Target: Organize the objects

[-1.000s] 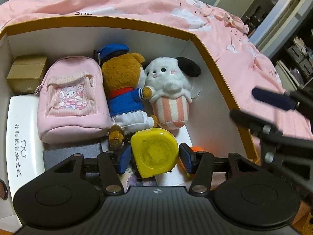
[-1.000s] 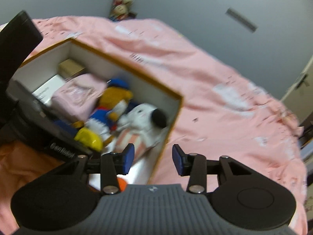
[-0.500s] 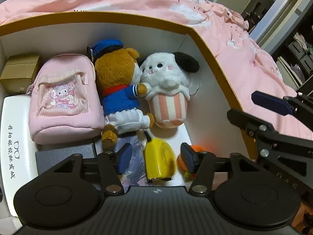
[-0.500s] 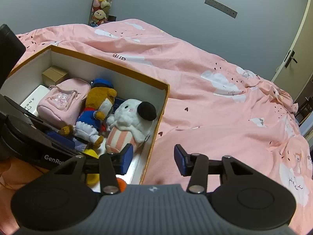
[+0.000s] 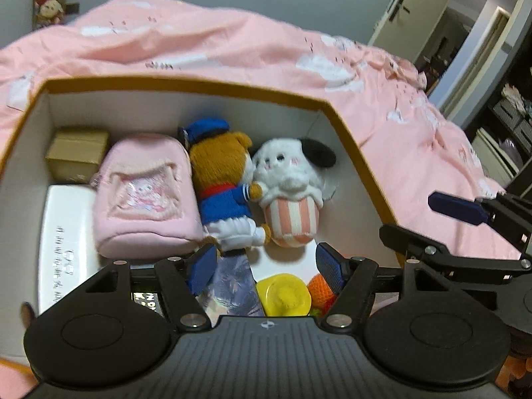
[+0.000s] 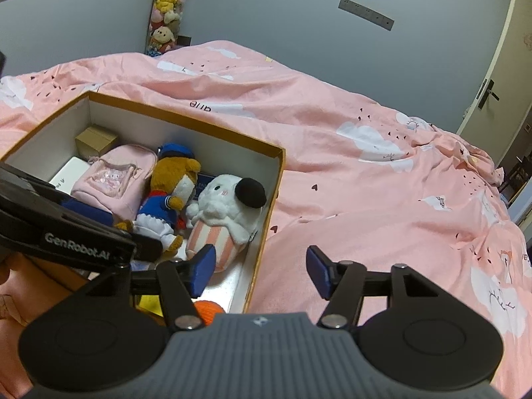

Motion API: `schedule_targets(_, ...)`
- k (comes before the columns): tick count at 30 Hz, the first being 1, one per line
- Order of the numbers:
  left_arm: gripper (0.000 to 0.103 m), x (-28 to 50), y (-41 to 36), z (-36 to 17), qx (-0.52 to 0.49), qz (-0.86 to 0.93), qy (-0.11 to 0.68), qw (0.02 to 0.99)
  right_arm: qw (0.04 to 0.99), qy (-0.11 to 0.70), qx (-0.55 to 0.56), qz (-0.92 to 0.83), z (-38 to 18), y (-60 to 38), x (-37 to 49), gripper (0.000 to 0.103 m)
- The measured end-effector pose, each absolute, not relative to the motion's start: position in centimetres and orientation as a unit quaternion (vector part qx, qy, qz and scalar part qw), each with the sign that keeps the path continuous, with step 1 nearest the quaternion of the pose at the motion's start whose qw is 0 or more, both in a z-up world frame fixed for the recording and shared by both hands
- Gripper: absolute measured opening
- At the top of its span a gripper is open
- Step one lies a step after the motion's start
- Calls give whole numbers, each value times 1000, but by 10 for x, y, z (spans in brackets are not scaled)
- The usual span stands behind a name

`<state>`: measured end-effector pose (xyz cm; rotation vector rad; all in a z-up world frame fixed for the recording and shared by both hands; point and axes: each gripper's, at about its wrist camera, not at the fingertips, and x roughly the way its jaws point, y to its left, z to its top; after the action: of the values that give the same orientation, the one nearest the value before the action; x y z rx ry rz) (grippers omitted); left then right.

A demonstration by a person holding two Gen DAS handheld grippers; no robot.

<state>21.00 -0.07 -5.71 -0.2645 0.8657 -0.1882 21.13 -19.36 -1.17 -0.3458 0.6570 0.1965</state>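
An orange-rimmed white box lies on the pink bed. In it are a pink pouch, a brown bear in blue, a white popcorn plush, a small cardboard box, a white case, a yellow tape measure and an orange knit item. My left gripper is open and empty above the tape measure. My right gripper is open and empty over the box's right wall; it also shows in the left wrist view.
The pink duvet spreads behind and to the right of the box. Plush toys hang on the grey wall. A door stands at the far right. Shelves show at the right edge of the left wrist view.
My left gripper let go of the yellow tape measure, which now lies in the box's near end. The gripper drew back and up. My right gripper opened wider and steadied.
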Motion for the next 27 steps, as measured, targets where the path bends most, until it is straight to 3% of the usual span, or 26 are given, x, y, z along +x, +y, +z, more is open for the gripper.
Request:
schedule_targets(19,80,136,14,-11,-98,-33,317,943,947,292,-67,116,6,-180,153,80)
schedule_targets(23,90,122,22,0,-78,-11,279,957,950,282,-25,133,15,-180,145,90)
schedule_targets(27,95,110,30,10,-53,31,248,967,955,265,-3,129,22,-174,139,93)
